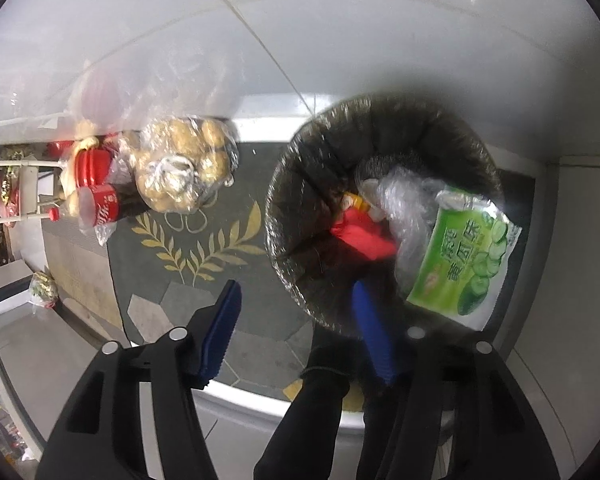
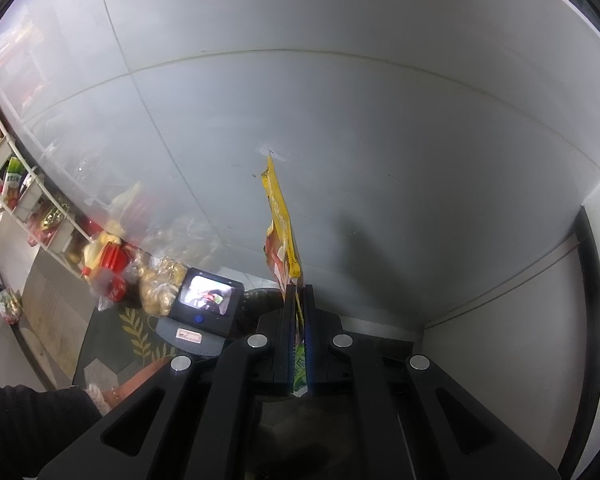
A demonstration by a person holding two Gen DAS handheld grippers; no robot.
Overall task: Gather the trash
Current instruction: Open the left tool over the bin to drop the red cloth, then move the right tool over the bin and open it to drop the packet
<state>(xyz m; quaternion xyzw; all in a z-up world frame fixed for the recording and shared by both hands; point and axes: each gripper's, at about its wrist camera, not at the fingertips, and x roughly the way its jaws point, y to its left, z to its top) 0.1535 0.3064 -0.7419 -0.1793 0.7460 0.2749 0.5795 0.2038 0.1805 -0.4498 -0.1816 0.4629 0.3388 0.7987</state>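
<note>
Left gripper fingers spread, empty, directly above bin; green packet inside. Right gripper pinching upright yellow wrapper, bin below.

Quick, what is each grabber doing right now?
Left gripper: open, holding nothing, above the trash bin.
Right gripper: shut on a yellow wrapper.

Bin stood on the mat, snack packet inside at its right rim; bagged bottles at mat's far-left corner.
</note>
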